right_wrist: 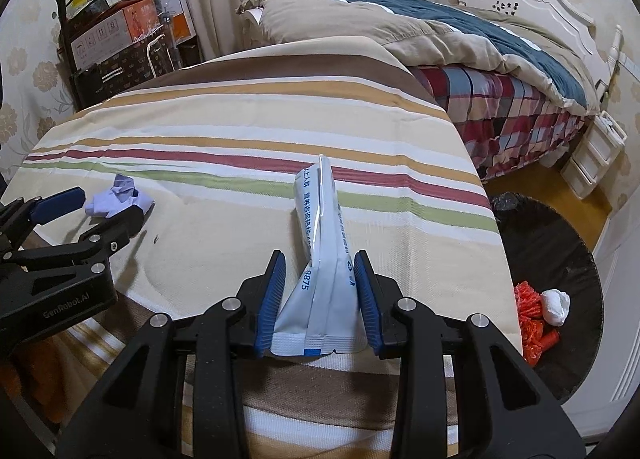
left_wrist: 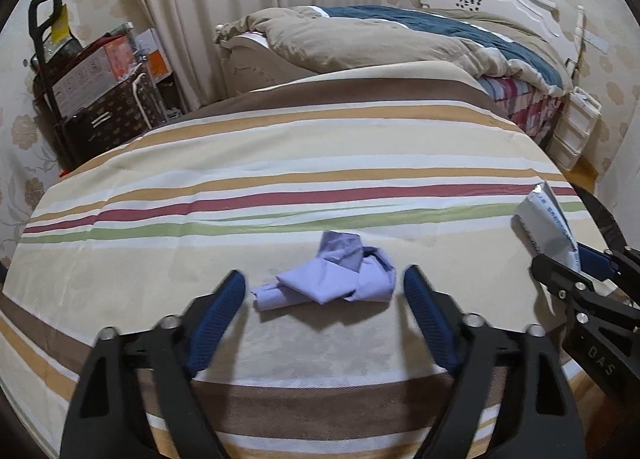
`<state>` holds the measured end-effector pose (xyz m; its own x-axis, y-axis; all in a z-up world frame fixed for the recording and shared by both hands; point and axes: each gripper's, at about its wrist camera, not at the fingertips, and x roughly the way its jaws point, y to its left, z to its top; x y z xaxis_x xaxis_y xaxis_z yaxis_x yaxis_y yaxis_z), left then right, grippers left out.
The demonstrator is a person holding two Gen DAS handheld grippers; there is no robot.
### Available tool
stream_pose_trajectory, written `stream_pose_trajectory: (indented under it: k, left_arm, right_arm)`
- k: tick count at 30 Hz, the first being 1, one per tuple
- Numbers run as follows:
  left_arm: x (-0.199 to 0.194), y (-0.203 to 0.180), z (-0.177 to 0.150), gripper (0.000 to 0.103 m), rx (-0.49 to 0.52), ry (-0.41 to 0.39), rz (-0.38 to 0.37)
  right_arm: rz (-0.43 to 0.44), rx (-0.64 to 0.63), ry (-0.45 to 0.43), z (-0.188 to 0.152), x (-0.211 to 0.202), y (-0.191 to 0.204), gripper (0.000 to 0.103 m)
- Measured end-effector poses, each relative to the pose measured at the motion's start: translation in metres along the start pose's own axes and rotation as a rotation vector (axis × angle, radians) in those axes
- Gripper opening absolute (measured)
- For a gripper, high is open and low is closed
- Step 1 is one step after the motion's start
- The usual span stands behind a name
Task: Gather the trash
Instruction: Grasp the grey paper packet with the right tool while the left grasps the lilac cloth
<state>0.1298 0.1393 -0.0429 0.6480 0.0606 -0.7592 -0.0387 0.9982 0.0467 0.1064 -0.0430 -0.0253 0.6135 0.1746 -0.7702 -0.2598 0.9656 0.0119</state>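
Left tool (left_wrist: 324,285) wide apart, crumpled purple paper wad (left_wrist: 332,279) lying sideways between tips. Right tool (right_wrist: 320,291) clamped on white foil packet (right_wrist: 324,243).

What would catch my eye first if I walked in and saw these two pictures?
Probably the silvery white packet, pinched upright in the right tool over the striped tablecloth. Next, the crumpled lilac paper lying on that cloth between the open fingers of the left tool. To the right of the table, a black bin on the floor already holds orange scraps and a white wad.
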Motion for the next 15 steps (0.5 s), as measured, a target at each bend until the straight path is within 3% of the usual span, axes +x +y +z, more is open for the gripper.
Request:
stream_pose_trajectory:
  k: [15]
  left_arm:
    - [-0.022, -0.013, -0.014, 0.073, 0.013, -0.043, 0.013]
  right_arm:
    - [0.012, 0.008, -0.018, -0.006, -0.01, 0.001, 0.034]
